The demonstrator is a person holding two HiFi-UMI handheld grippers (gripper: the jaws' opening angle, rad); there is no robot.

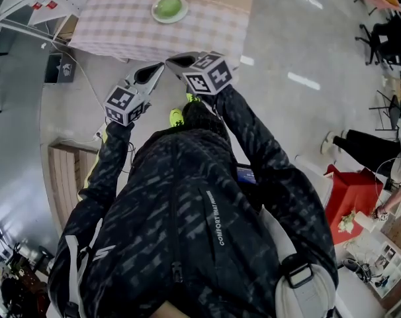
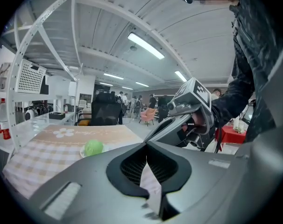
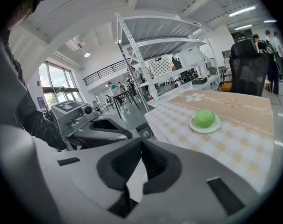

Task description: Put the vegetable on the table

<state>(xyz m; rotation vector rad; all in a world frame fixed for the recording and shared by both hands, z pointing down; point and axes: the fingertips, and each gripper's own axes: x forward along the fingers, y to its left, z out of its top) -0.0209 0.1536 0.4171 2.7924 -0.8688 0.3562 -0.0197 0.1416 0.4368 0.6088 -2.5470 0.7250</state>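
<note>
Two closed, empty: left gripper [image 1: 159, 69], right gripper [image 1: 173, 62] | green vegetable [image 1: 168, 6] on plate [image 1: 156, 14] | checked table [image 1: 121, 25] | grey floor [image 1: 280, 111]

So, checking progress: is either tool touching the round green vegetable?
Apart. Head view: bare checked tablecloth separates the round green vegetable from the left tool and right tool.

White metal shelf rack [image 3: 160, 65], black office chair [image 3: 248, 68], long ceiling lights [image 2: 146, 45], and people [image 3: 267, 43] standing far back.

Green vegetable [image 1: 169, 6], pale plate [image 3: 204, 130], pink-and-white checked tablecloth [image 1: 121, 25]
</note>
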